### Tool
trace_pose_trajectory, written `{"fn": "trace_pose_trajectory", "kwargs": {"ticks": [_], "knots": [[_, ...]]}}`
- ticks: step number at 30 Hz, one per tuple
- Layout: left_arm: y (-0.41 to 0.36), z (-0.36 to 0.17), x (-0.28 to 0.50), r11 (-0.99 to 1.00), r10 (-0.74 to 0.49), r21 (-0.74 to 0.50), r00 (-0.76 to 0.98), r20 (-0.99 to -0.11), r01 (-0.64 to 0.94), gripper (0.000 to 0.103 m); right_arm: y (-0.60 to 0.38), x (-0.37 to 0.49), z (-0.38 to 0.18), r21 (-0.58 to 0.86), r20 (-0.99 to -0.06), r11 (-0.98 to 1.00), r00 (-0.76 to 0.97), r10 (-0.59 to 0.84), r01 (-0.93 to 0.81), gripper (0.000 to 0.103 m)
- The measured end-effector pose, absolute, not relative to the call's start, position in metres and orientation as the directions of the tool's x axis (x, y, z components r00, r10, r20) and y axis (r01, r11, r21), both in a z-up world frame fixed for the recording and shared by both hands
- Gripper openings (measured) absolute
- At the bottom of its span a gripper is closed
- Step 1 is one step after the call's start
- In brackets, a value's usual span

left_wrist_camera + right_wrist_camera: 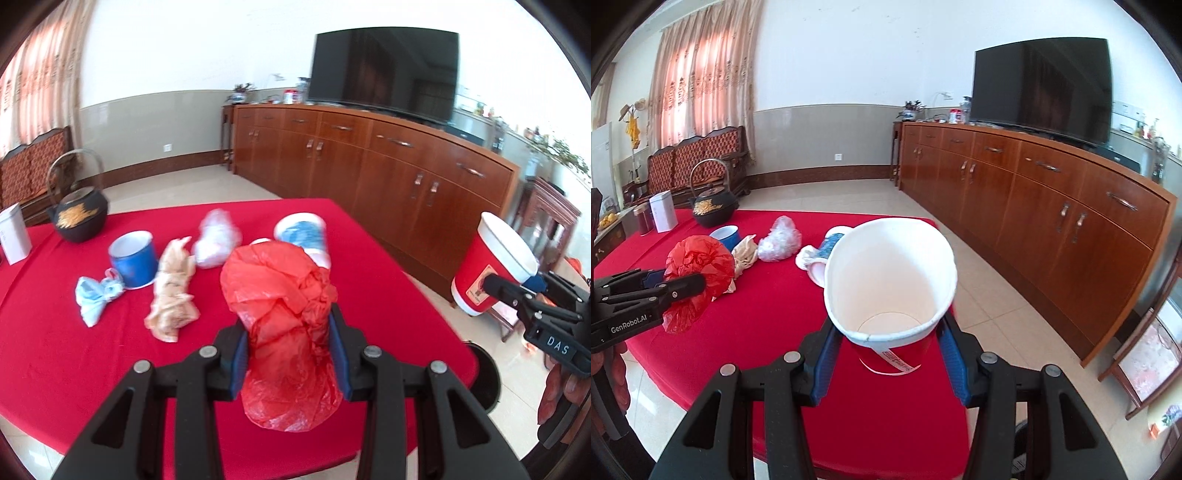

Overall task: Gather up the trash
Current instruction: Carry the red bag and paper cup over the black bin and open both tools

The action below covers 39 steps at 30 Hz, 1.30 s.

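The left gripper (pixel 288 354) pinched a crumpled red plastic bag (pixel 284 314) above the red table (pixel 55 354). At 3 o'clock of it, past the table edge, the right gripper (pixel 886 354) squeezed an empty red paper cup (pixel 890 280). More trash lay at 11 o'clock: a blue cup (pixel 133 264) and a beige wrapper (pixel 173 291).
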<state>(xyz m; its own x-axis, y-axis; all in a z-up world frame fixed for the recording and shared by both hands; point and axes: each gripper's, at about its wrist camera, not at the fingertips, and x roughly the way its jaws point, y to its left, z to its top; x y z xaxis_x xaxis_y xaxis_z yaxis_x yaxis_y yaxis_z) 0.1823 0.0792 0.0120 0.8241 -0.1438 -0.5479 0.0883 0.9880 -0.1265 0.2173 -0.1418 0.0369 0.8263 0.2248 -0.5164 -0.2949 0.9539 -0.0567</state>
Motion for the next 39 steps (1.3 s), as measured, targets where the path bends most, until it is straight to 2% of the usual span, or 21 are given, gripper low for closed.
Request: {"fn": "trace_pose_trajectory", "kwargs": {"ticks": [13, 27, 39], "knots": [[-0.027, 0.028, 0.163, 0.956, -0.288, -0.113, 0.797, -0.531, 0.271, 0.04, -0.264, 0.152, 0.051, -0.051, -0.496, 0.991, 0.865, 0.081, -0.122, 0.053], [-0.127, 0.015, 0.171, 0.909, -0.376, -0.075, 0.731, -0.569, 0.409, 0.04, -0.375, 0.122, 0.02, -0.013, -0.53, 1.0, 0.848, -0.026, 0.022, 0.053], [-0.199, -0.02, 0.178, 0.847, -0.454, -0.089, 0.625, -0.635, 0.524, 0.04, -0.433, 0.119, -0.018, -0.025, -0.59, 0.997, 0.804, -0.079, 0.08, 0.053]]}}
